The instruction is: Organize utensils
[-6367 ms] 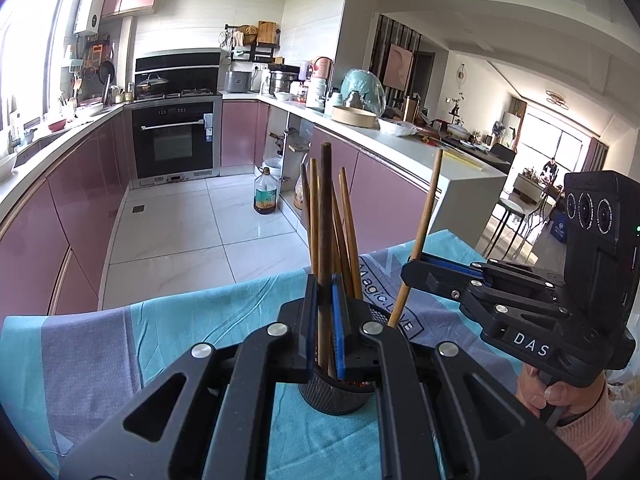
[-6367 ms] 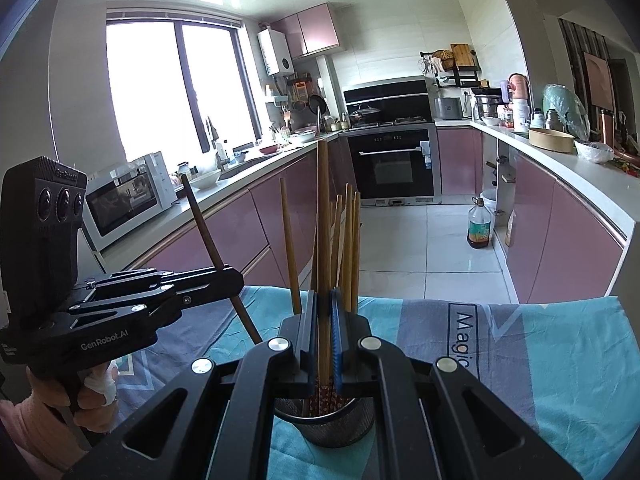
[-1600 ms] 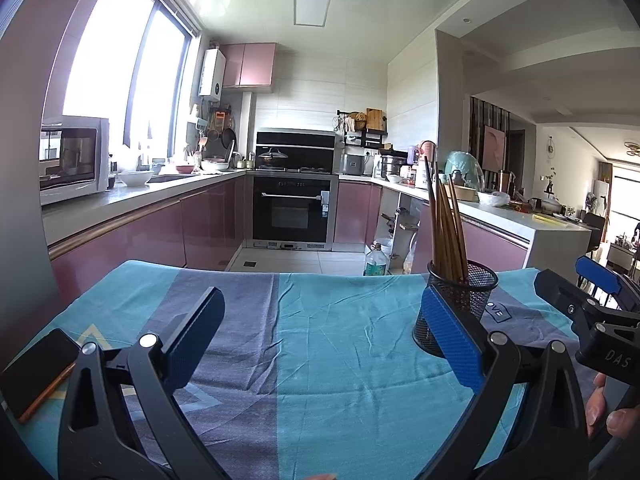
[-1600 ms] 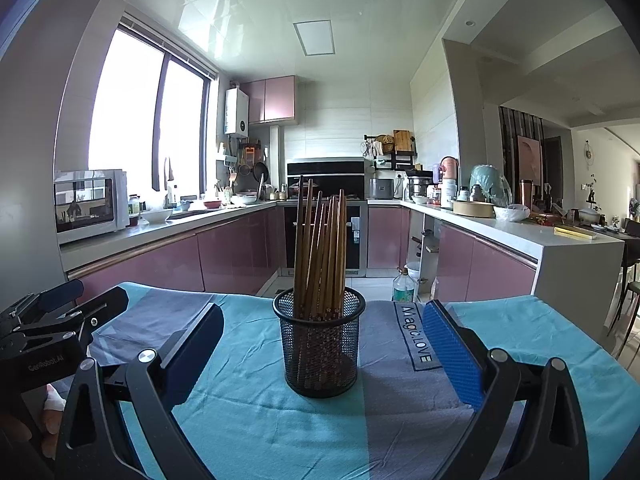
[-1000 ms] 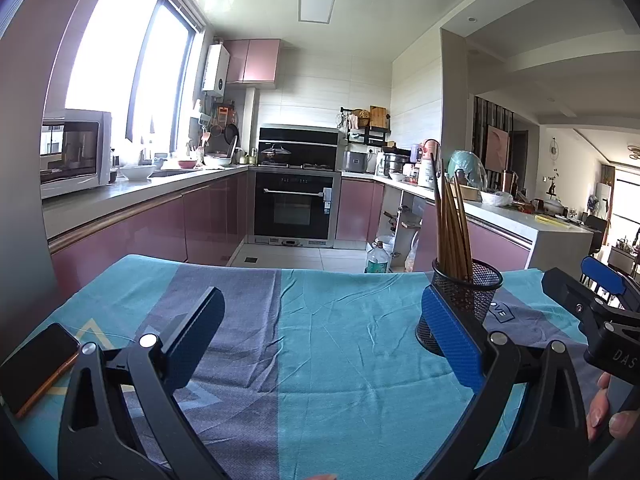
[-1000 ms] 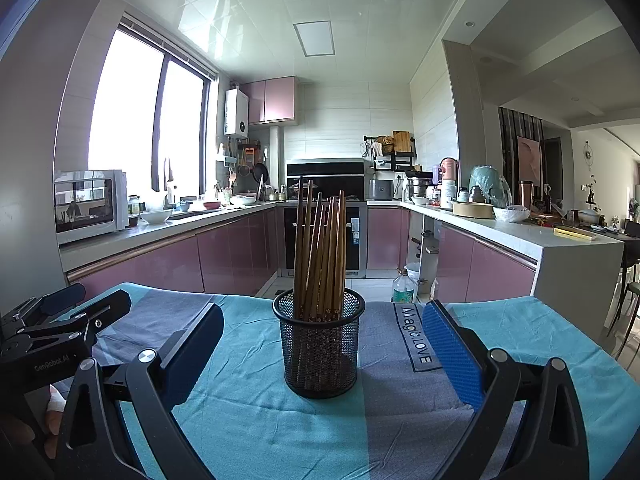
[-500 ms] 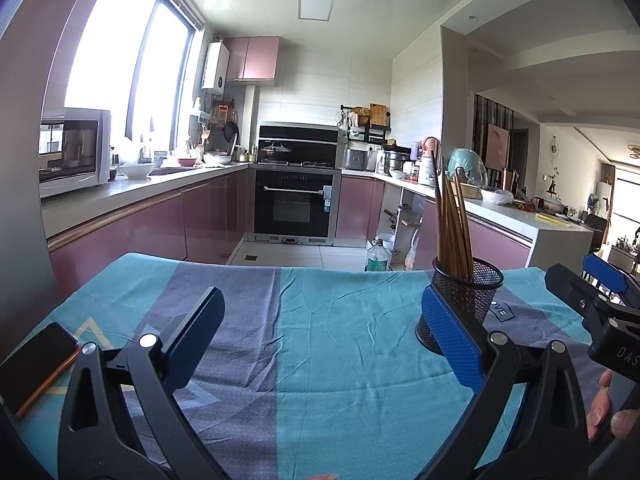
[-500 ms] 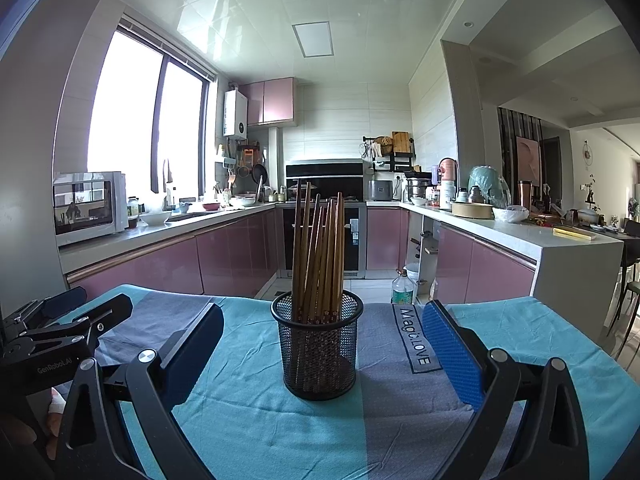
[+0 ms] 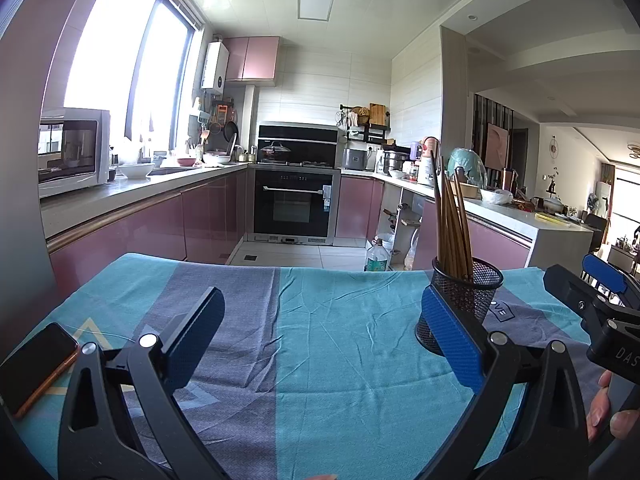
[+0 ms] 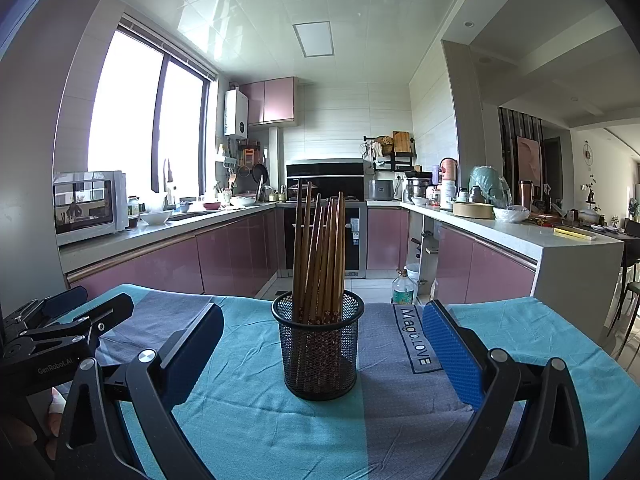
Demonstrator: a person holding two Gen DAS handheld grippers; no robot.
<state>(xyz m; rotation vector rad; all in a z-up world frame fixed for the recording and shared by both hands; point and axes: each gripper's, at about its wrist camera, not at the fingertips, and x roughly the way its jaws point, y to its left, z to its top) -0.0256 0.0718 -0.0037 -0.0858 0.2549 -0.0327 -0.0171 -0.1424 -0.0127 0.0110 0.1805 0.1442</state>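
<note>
A black mesh cup [image 10: 319,354] stands upright on the teal and grey cloth [image 10: 256,428], holding several brown chopsticks [image 10: 320,248]. My right gripper [image 10: 320,332] is open, drawn back in front of the cup, with nothing between its blue pads [image 10: 452,356]. In the left wrist view the cup [image 9: 476,292] and chopsticks [image 9: 450,224] show at the right, partly behind the right finger of my left gripper [image 9: 320,320], which is open and empty over bare cloth. Each gripper appears in the other's view: left gripper [image 10: 92,304], right gripper [image 9: 576,276].
A phone in an orange case [image 9: 36,364] lies on the cloth near the left edge. A hand [image 9: 604,408] holds the right gripper's handle. Beyond the table's far edge the floor drops away to a kitchen with pink cabinets [image 10: 168,268] and an oven [image 9: 294,208].
Earlier both grippers were shut on chopsticks above the cup; now both are open and pulled back, with all the chopsticks standing in the cup. Over the last second almost nothing has moved.
</note>
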